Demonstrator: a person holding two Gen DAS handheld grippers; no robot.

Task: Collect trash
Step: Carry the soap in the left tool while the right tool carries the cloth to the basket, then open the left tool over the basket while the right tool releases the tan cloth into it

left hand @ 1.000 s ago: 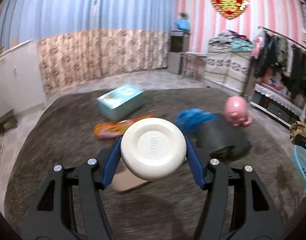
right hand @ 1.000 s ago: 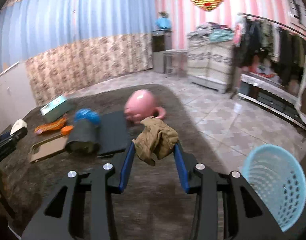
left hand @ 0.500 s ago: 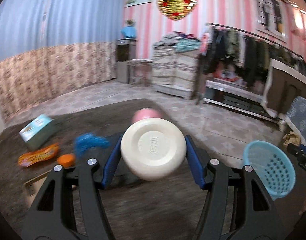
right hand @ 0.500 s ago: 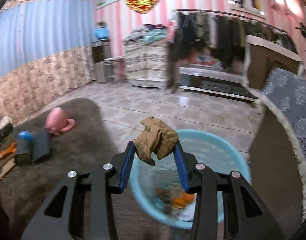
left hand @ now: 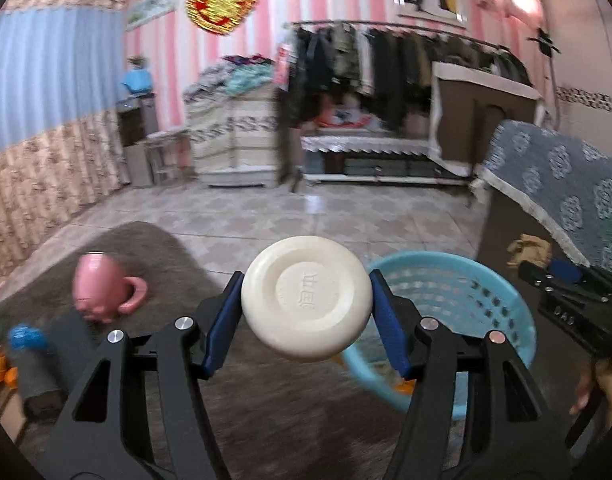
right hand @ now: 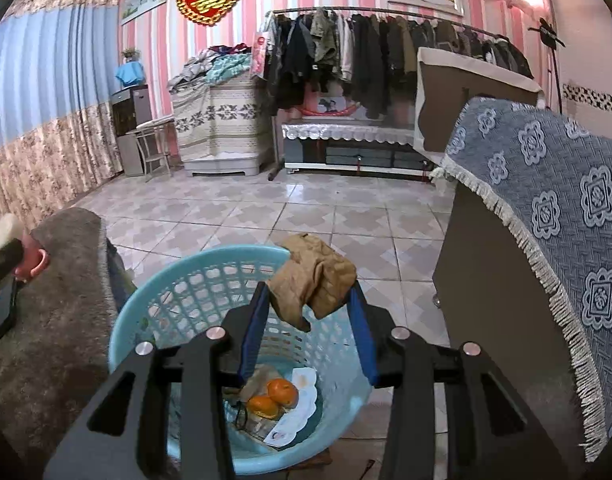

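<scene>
Over the blue basket, my right gripper pinched a crumpled brown wad between its fingers, directly above two oranges and paper scraps at the bottom. My left gripper clamped a white round lid on both sides, near the basket's left rim, with a pink mug on the rug to the left.

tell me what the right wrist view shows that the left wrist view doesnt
Only the right wrist view shows down into the blue basket: two oranges and paper scraps at the bottom. Only the left wrist view shows the blue object on the rug. Both show the basket, the left gripper shut on the white round container, and the right gripper shut on the crumpled brown paper.
</scene>
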